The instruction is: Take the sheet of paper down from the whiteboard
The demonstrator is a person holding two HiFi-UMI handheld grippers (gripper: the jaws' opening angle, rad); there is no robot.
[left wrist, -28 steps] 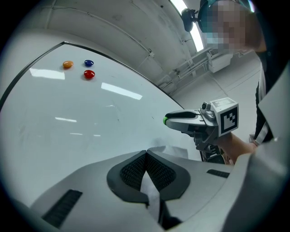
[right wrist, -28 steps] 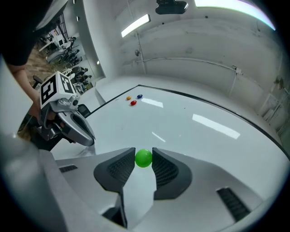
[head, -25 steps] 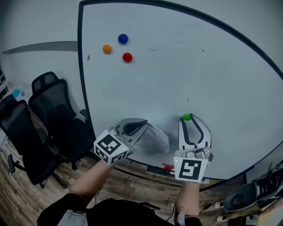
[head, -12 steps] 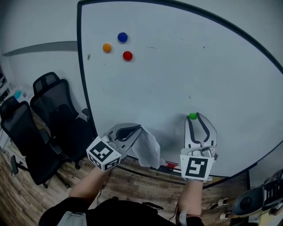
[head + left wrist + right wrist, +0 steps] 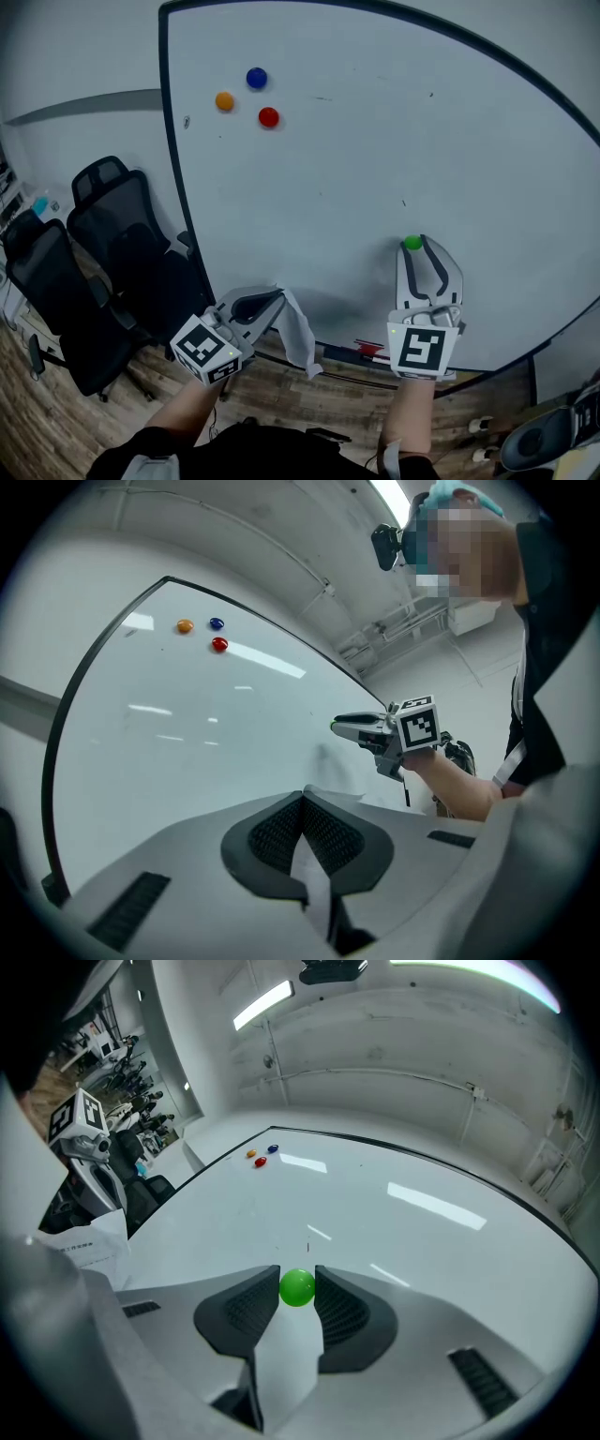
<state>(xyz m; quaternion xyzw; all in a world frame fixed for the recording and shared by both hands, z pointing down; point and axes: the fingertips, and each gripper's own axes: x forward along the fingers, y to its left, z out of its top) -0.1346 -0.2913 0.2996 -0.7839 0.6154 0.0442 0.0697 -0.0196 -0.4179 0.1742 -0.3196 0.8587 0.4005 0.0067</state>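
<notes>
Beside whiteboard [image 5: 375, 141]: black office chairs [image 5: 117, 248], wood floor [image 5: 37, 427].

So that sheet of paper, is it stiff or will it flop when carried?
Probably floppy: the sheet of paper droops and curls below the left hand-held gripper, pinched at one edge. Likely very light, since that small pinch carries it. It may crease if tugged.

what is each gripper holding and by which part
The left gripper is shut on the sheet of paper, pinched at its upper end, the rest hanging down. The right gripper has its jaws clamped on the green magnet by its two sides.
</notes>
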